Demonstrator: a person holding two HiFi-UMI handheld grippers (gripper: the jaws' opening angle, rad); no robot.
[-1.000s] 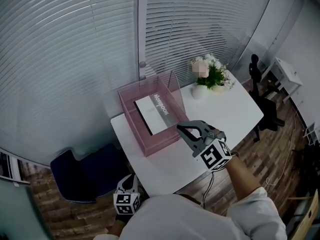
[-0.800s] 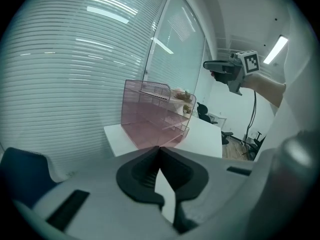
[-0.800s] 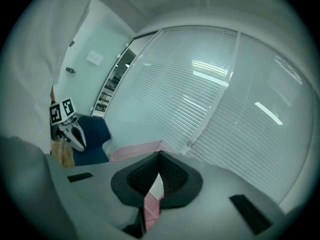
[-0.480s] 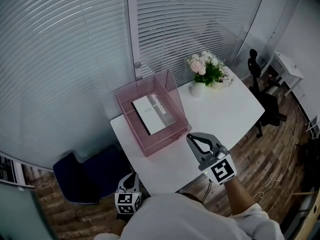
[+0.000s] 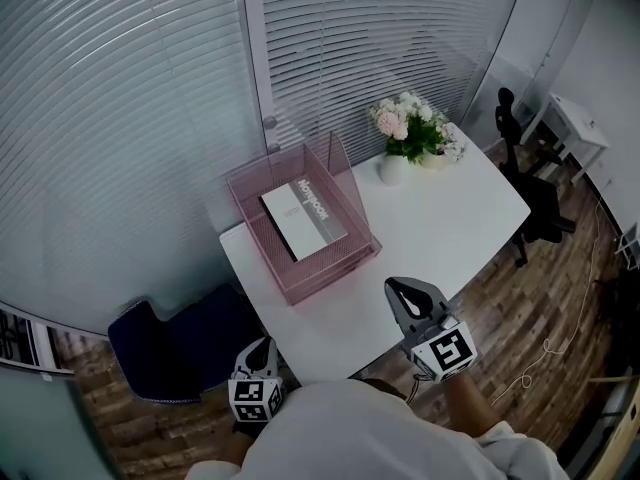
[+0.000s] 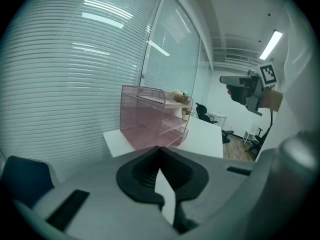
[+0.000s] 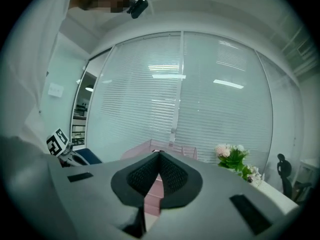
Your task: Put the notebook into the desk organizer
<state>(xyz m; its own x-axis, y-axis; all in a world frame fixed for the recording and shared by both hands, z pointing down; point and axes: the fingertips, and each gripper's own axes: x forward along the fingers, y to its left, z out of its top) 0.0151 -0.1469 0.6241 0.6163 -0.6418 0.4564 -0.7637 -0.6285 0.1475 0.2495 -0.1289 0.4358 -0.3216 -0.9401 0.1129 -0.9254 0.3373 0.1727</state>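
A white and grey notebook [image 5: 304,216] lies flat inside the pink wire desk organizer [image 5: 352,259] at the left end of the white table [image 5: 440,228]. My right gripper [image 5: 401,287] hangs over the table's near edge, shut and holding nothing, well clear of the organizer. The left gripper [image 5: 262,350] sits low beside my body below the table's near left corner, jaws together and nothing between them. In the left gripper view the organizer [image 6: 150,121] stands ahead with the right gripper [image 6: 247,90] raised at the right. Beyond the closed right gripper [image 7: 159,156], the right gripper view shows the organizer [image 7: 156,185].
A white vase of pink and white flowers [image 5: 412,138] stands at the table's far side. A dark blue chair [image 5: 170,345] sits left of the table. Window blinds [image 5: 150,98] run behind. A black chair [image 5: 535,203] and a white side table [image 5: 575,133] stand at the right.
My right gripper has drawn back from beside the organizer toward my body, to the table's near edge. The notebook stays in the organizer. The left gripper has hardly moved.
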